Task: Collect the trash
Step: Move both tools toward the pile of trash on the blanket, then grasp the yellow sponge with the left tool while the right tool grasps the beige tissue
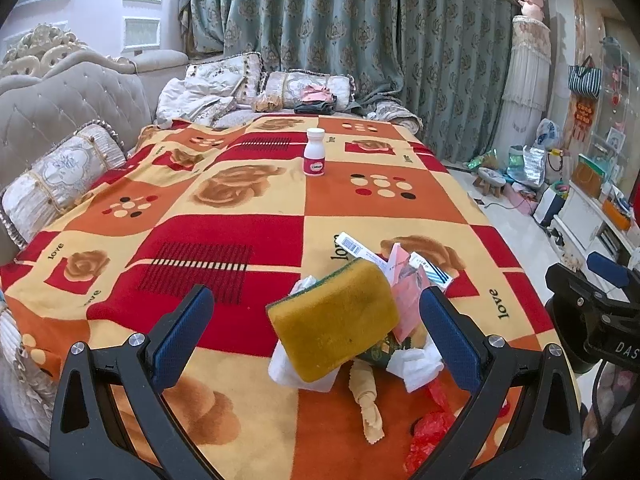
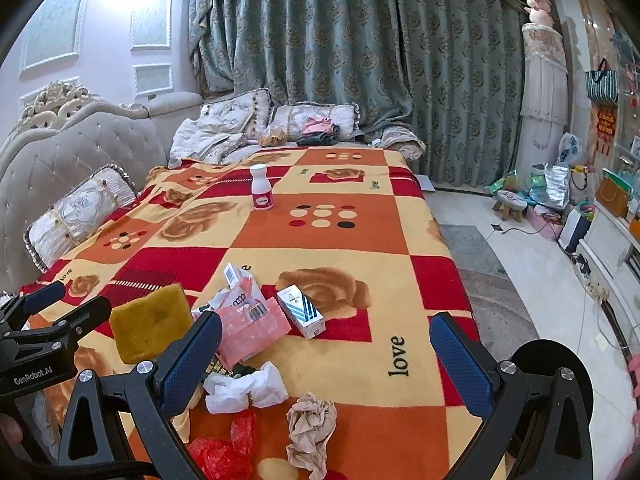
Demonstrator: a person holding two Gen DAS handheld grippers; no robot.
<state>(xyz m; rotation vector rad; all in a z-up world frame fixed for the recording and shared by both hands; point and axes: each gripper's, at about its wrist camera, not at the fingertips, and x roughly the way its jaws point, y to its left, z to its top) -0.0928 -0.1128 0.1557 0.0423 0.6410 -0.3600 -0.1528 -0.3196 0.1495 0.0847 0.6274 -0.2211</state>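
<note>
On the blanket-covered bed (image 1: 248,200), both grippers, left gripper (image 1: 316,320) and right gripper (image 2: 326,344), gape empty; centre the sponge (image 1: 334,320) between pads before squeezing.

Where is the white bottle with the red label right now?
The white bottle stands upright and alone on the far half of the patterned blanket, left of centre in the right wrist view, well beyond the trash pile and short of the pillows.
</note>
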